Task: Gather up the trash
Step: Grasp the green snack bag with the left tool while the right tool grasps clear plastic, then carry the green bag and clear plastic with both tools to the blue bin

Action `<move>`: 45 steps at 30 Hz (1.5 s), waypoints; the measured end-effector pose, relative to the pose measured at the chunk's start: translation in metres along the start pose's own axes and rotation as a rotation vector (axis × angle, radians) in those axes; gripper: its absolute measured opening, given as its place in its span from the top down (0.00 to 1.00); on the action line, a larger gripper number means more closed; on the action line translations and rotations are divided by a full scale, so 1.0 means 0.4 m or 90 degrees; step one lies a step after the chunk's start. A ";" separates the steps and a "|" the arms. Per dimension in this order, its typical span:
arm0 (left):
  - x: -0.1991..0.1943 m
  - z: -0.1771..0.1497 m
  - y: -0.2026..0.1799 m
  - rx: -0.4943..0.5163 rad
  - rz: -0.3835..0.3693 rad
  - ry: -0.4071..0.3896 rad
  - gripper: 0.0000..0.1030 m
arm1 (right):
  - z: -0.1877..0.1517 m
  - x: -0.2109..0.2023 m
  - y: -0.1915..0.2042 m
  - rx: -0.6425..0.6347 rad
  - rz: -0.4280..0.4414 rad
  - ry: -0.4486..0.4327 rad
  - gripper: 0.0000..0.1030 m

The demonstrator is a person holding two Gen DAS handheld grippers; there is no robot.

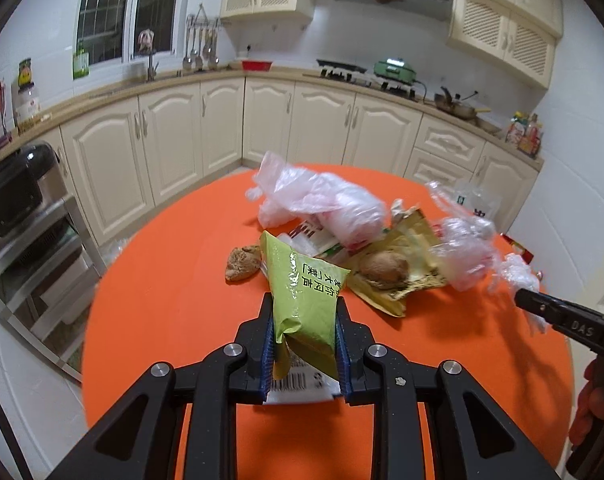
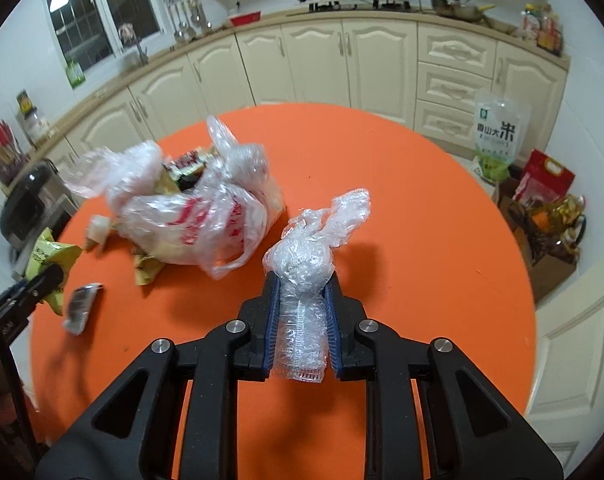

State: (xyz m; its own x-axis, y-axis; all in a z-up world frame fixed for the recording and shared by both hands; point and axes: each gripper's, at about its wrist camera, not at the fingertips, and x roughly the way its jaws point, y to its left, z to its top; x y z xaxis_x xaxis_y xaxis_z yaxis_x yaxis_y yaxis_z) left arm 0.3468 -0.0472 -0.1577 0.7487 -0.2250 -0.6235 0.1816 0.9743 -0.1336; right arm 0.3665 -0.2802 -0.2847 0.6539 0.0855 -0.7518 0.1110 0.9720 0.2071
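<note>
Jaws on both sides are clamped: left gripper (image 1: 303,308) pinches a green packet (image 1: 305,300), right gripper (image 2: 302,288) pinches a wad of clear wrap (image 2: 305,276). Both pieces sit btwn the blue pads and look lifted off the orange table (image 1: 162,300), though I can't be sure of the gap.

Progress, my read: early. Two bits picked, nothing binned yet, and I see no bin in either view. Still lying ahead of the left jaws: a brown lump (image 1: 242,266), a yellow wrapper (image 1: 401,276) w/ a round brown thing on it, and a plastic bag (image 1: 313,200) further out. Ahead-left of the right jaws there's also a small foil scrap (image 2: 80,308). Most of the pile is left.
</note>
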 end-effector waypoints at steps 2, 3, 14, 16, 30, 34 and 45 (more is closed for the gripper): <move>-0.036 -0.024 -0.006 0.005 -0.001 -0.012 0.79 | -0.010 -0.043 -0.003 0.006 0.014 -0.014 0.81; -0.055 -0.032 -0.009 0.009 -0.002 -0.020 0.79 | -0.014 -0.057 -0.005 0.007 0.021 -0.019 0.81; -0.288 -0.173 -0.086 0.033 -0.048 -0.094 0.79 | -0.051 -0.279 0.027 0.001 0.082 -0.110 0.81; -0.308 -0.186 -0.084 0.035 -0.060 -0.099 0.79 | -0.055 -0.308 0.029 -0.004 0.087 -0.122 0.81; -0.412 -0.242 -0.211 0.108 -0.121 -0.122 0.79 | -0.111 -0.438 -0.059 0.026 0.074 -0.174 0.81; -0.427 -0.243 -0.289 0.143 -0.165 -0.130 0.79 | -0.121 -0.499 -0.129 0.049 0.050 -0.201 0.81; -0.363 -0.189 -0.492 0.233 -0.285 -0.109 0.79 | -0.176 -0.636 -0.392 0.148 -0.057 -0.247 0.81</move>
State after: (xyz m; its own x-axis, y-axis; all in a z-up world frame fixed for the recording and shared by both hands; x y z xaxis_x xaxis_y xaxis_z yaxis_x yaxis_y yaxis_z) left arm 0.1544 -0.2051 -0.0992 0.6350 -0.6410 -0.4311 0.6880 0.7231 -0.0617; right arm 0.1300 -0.4388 -0.1700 0.8610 -0.1283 -0.4922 0.3162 0.8930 0.3202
